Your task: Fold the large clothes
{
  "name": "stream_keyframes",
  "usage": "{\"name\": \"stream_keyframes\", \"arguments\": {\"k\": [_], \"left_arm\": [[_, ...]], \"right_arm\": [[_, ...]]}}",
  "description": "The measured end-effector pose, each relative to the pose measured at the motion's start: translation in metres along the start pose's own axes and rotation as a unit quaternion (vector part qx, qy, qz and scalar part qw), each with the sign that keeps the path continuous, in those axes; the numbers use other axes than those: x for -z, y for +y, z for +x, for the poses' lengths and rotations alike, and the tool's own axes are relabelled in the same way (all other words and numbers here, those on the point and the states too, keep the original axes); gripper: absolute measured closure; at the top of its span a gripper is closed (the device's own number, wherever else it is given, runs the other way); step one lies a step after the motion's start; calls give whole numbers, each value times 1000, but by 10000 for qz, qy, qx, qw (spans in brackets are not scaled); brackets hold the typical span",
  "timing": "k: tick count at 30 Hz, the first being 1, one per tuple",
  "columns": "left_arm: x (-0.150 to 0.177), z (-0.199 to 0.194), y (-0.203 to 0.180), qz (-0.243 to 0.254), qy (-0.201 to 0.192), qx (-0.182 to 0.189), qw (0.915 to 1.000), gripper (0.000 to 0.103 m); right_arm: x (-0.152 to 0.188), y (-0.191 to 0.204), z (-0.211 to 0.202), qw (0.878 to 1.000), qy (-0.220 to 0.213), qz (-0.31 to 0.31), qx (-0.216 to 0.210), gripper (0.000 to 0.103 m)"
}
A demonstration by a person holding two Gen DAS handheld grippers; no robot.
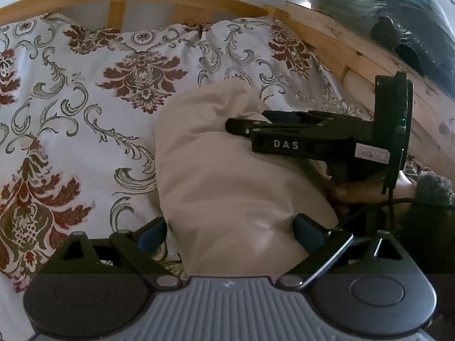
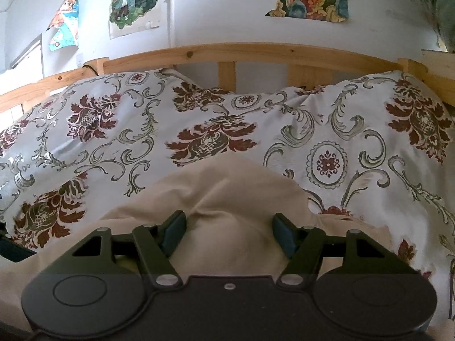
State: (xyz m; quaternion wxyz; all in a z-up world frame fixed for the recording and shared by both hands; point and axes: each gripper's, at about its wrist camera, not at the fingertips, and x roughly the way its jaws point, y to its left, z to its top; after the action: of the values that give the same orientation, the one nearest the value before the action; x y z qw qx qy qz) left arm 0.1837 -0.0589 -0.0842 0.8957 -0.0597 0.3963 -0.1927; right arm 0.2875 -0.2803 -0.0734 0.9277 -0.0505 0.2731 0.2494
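Left wrist view shows a cream-coloured cloth garment (image 1: 227, 187) bunched into a soft mound on a white bedspread with dark red floral medallions and grey-green scrolls (image 1: 85, 85). The mound sits right of the scene's middle and runs from the near edge toward the far side. The left gripper (image 1: 230, 228) stands over its near end with the jaws spread wide; the blue pads (image 1: 305, 227) sit on either side of the cloth, the left one apart from it and the right one at its edge, neither pinching it. The right gripper (image 1: 244, 126), black and marked DAS, reaches in from the right, its tips lying on the far part of the mound. From this side I cannot tell whether any cloth is caught between them.

Right wrist view shows the same garment (image 2: 227, 199) filling the near ground under the right gripper (image 2: 229, 231). Its jaws are parted, with a rounded bulge of cloth between the 2 blue pads (image 2: 175, 233); whether they press on it is unclear.

Beyond the bedspread (image 2: 369, 147) runs a pale pine headboard with upright slats (image 2: 227, 54). Above it, on a white wall (image 2: 216, 8), hang 3 colourful cartoon posters (image 2: 133, 0).
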Motion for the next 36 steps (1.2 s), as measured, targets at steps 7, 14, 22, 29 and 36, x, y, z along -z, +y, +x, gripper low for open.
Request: {"name": "stream_keyframes", "arguments": {"k": [7,14,22,29,36], "left_arm": [[0,2,-3,55,-11,-32,10000,5],[1,2,1,-49,-27,-4,10000,4],[2,3,-4,-120,-61,-156,9998,3],[3,2,-3,-255,-55,-179,9995,3],[2,2,-4,-277,-55,-190,9994,2]], "right_arm": [[-6,1,-49,9974,-18,456,550,26],[27,-4,-142,9754,141,1520,1589,21],[77,-41,-149,9483,313,2441,2005,55],[64,-13,-144,9607,280,1369,2397,70],[62,-18,-150,9676,162,1547,1986,69]]}}
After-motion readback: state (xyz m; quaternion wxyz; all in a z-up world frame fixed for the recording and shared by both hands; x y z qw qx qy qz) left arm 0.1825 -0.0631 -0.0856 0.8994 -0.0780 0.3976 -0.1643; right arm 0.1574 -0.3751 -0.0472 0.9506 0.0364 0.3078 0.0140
